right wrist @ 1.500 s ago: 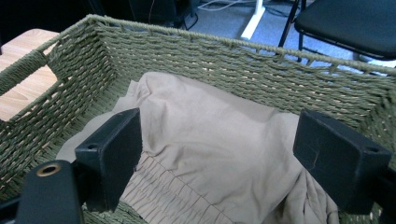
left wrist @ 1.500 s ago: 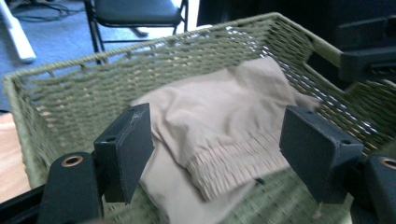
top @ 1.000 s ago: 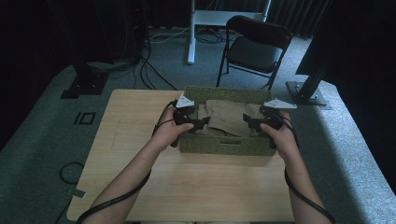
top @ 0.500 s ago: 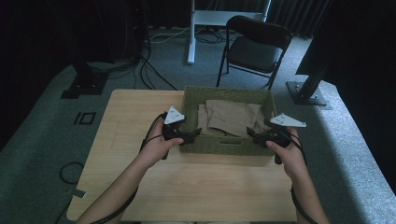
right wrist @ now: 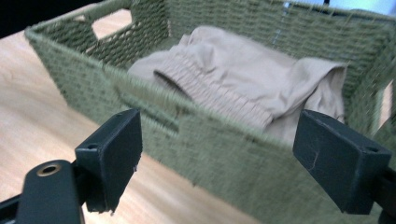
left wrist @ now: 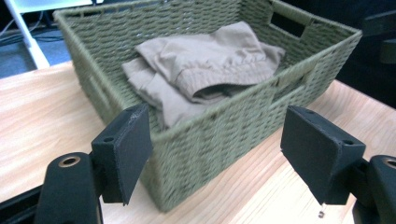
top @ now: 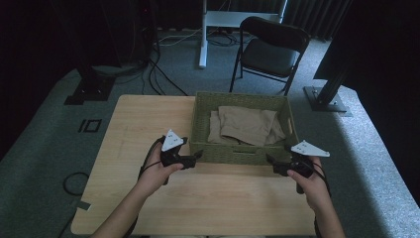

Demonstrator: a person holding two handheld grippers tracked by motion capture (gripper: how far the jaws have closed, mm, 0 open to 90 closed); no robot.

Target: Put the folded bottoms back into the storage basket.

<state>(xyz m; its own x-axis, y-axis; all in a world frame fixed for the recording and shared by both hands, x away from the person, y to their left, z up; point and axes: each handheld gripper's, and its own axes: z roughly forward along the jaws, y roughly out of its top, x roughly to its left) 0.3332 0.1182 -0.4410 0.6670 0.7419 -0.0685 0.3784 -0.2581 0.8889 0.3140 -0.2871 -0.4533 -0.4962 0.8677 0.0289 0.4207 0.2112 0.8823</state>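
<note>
A green woven basket (top: 242,153) (left wrist: 205,140) (right wrist: 215,149) stands on the wooden table (top: 148,124). Inside it lies a folded beige garment (top: 245,125) (left wrist: 205,70) (right wrist: 233,79) with an elastic waistband. My left gripper (top: 198,155) (left wrist: 217,154) is held open just off the basket's near left corner, with nothing between its jaws. Off the near right corner, my right gripper (top: 270,159) (right wrist: 217,158) is open too and holds nothing. Both point inward at the basket's front wall without touching it.
A black folding chair (top: 270,49) and a white desk leg (top: 203,34) stand on the carpet beyond the table. Cables (top: 158,74) trail on the floor at the far left. A dark stand base (top: 324,96) sits at the right. Bare tabletop lies near the front edge.
Both grippers have drawn back from the basket's sides toward the table's front edge and opened. The basket stays in place with the garment in it.
</note>
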